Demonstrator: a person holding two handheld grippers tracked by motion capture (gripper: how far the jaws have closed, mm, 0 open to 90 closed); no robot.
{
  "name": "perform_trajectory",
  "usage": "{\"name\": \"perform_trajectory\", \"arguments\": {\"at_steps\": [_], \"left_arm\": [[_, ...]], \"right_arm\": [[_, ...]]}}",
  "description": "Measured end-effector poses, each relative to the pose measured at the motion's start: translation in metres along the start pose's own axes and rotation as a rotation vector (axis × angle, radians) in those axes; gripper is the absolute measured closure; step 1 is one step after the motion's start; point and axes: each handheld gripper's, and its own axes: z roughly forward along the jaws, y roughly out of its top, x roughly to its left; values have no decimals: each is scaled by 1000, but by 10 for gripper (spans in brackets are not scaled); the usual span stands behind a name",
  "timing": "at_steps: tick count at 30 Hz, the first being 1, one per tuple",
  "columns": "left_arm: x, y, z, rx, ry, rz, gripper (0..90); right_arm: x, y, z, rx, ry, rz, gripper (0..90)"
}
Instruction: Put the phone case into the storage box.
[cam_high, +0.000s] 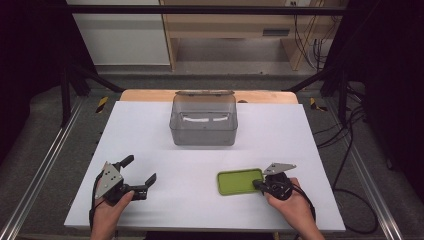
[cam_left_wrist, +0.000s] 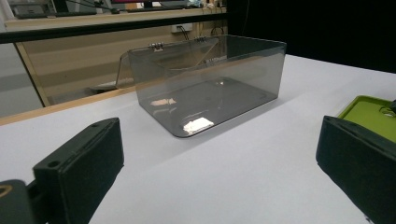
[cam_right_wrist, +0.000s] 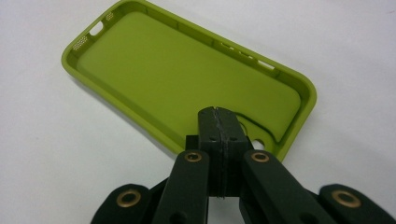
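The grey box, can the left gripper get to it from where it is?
Probably yes. The left gripper sits open on the white table, holding nothing, and bare tabletop lies between it and the clear grey box. The green phone case is off to the side, at the right gripper.

Bare table (cam_high: 150, 140) all round; only the grey box (cam_high: 203, 125) blocks mid-back.

White tabletop (cam_high: 150, 125), wooden shelving (cam_high: 230, 25) behind, grey floor (cam_high: 50, 130) — black frame rails (cam_high: 200, 9), trailing cables (cam_high: 345, 145)
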Motion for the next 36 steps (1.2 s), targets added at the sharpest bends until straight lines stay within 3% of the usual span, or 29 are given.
{"name": "perform_trajectory", "arguments": {"at_steps": [14, 21, 27, 36], "left_arm": [[0, 0, 0, 2, -1, 2, 7], [0, 0, 0, 2, 0, 2, 7], [0, 0, 0, 4, -2, 4, 7], [0, 0, 0, 5, -3, 5, 7]], "right_arm": [[0, 4, -4, -37, -7, -12, 843], [0, 6, -7, -61, -8, -10, 764], [-3, 9, -9, -79, -39, 8, 647], [-11, 13, -12, -80, -68, 40, 576]]}}
